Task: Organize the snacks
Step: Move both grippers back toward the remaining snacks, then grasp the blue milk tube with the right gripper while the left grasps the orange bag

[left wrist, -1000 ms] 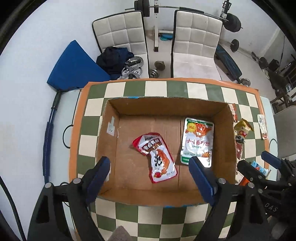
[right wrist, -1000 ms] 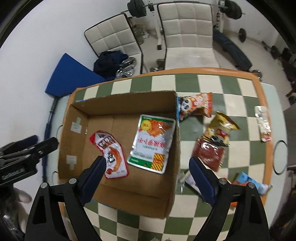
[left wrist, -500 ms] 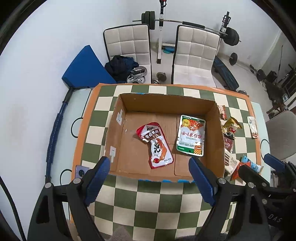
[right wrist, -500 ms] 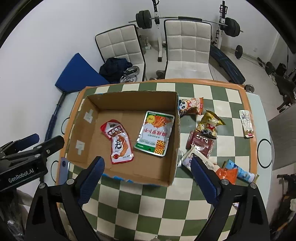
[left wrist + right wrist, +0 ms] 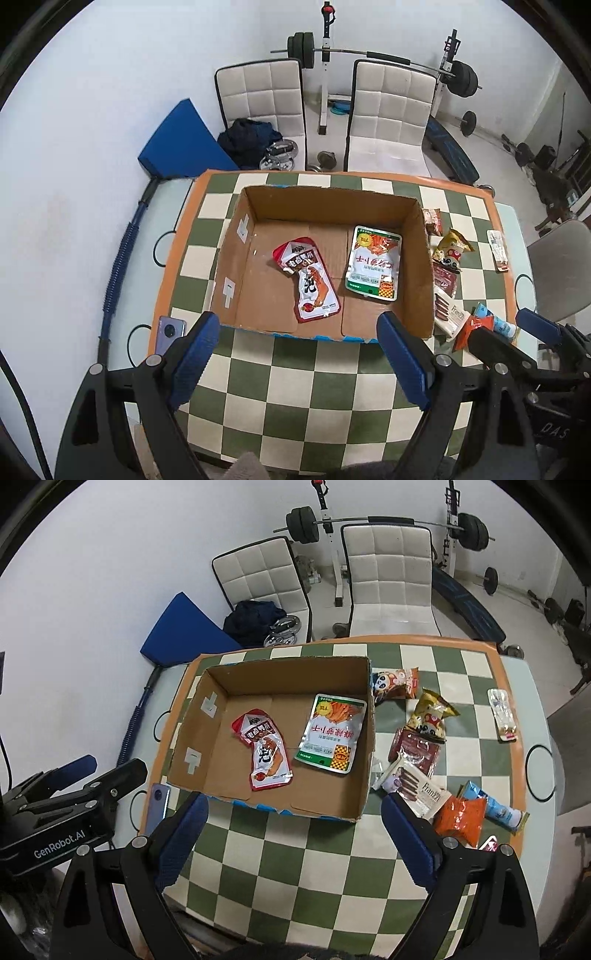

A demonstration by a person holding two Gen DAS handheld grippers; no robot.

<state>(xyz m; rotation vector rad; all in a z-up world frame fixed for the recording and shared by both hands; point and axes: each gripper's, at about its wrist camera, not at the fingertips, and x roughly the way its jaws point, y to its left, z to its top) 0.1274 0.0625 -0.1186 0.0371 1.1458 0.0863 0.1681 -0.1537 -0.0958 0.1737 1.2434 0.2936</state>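
A phone (image 5: 157,806) lies just beside the box's left corner, and a careless sweep could knock it. Both the left gripper (image 5: 299,363) and the right gripper (image 5: 295,843) hang wide and empty. The cardboard box (image 5: 364,734) holds two flat glossy pouches (image 5: 267,755); loose snacks (image 5: 421,753) overlap right of it, so a grab might lift two.

Two snack packets (image 5: 328,734) lie in the cardboard box (image 5: 362,775); other snacks (image 5: 417,753) lie beside it.
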